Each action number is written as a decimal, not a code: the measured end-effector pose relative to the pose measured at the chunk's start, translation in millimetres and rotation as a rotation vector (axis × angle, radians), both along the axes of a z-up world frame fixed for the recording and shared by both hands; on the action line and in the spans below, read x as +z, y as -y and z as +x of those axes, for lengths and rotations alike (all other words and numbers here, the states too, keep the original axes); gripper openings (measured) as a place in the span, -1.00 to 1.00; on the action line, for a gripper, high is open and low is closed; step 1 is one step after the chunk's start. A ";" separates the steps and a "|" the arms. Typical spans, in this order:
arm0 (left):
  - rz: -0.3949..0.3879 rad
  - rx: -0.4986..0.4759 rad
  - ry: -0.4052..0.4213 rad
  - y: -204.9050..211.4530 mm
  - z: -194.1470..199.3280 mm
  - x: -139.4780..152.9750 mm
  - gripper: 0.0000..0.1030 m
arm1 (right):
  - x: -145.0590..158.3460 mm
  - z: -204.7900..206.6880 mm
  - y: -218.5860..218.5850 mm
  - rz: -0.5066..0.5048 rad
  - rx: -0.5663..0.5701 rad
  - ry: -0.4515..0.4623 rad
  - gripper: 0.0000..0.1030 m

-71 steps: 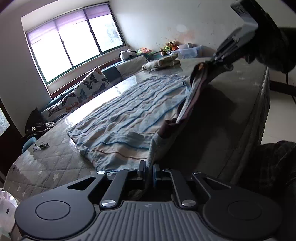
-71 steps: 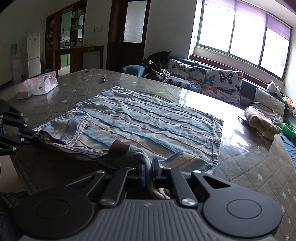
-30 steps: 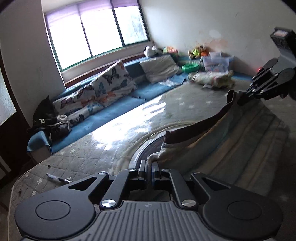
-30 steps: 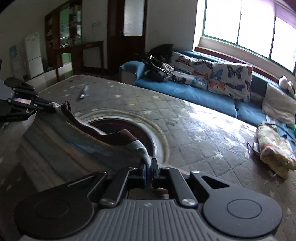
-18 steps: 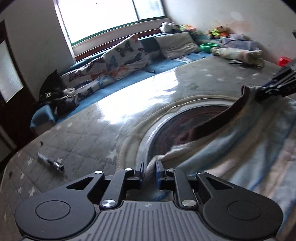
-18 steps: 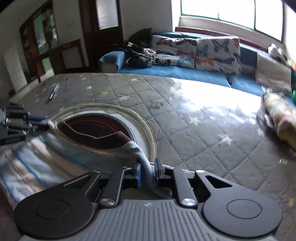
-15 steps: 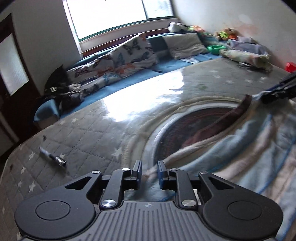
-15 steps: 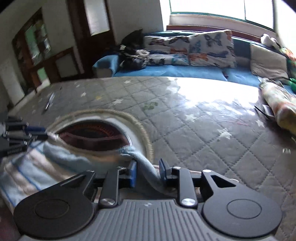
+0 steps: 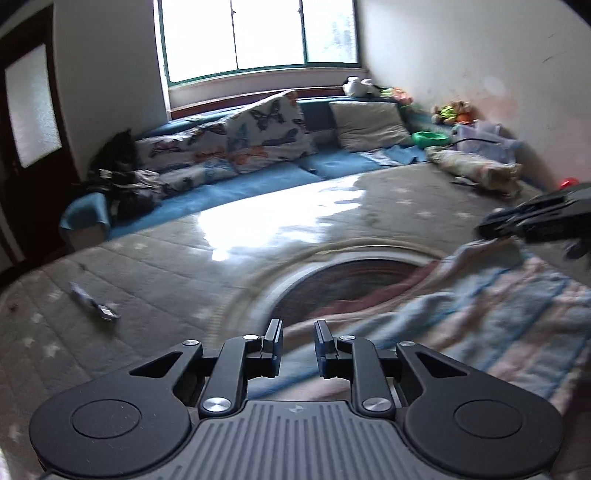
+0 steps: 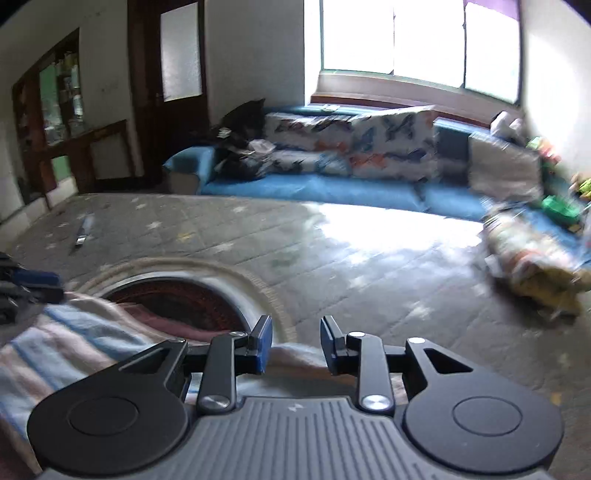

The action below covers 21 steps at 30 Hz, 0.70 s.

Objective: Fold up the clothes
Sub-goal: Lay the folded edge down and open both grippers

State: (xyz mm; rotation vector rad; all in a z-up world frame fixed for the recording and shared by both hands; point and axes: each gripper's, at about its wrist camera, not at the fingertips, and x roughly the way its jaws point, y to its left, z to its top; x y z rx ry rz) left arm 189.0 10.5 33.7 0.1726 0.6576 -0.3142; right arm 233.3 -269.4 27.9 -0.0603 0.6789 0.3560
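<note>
Left wrist view: both the left gripper (image 9: 297,341) and the right gripper (image 10: 295,343) have just been opening, releasing the striped shirt (image 9: 480,314); the first fold looks laid, and next comes regrasping an edge, perhaps toward three o'clock.

We looked from both wrists, low and close over quilted table (image 9: 155,266), facing blue bench (image 10: 332,188) and window (image 9: 258,33); both views shared these.
</note>
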 end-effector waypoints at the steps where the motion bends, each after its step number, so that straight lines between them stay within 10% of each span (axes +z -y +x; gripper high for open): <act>1: -0.015 -0.012 -0.013 5.4 0.0 -1.2 -0.59 | -2.7 0.6 -4.8 0.005 0.025 -0.019 -0.45; 21: -0.083 -0.013 -0.093 32.3 31.5 -23.5 -0.38 | -29.9 1.9 -34.2 -0.016 0.099 -0.067 -0.33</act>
